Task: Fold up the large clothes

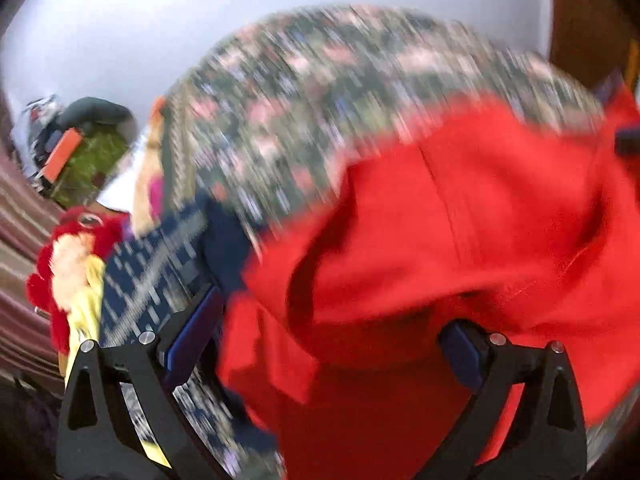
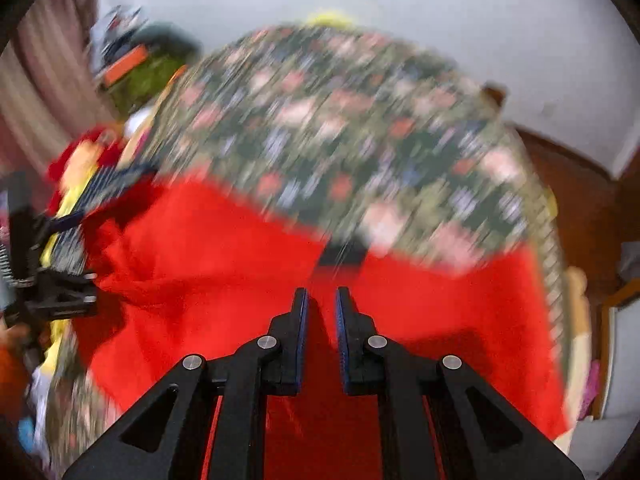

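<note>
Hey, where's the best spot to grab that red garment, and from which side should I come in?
Probably the red garment is best taken at its far edge, where it ends against the floral bedspread. Come from above with the right gripper: the cloth there looks flatter, while its left side is bunched.

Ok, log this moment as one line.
left claw: open over red garment | right claw: shut, empty | floral bedspread: beneath
</note>
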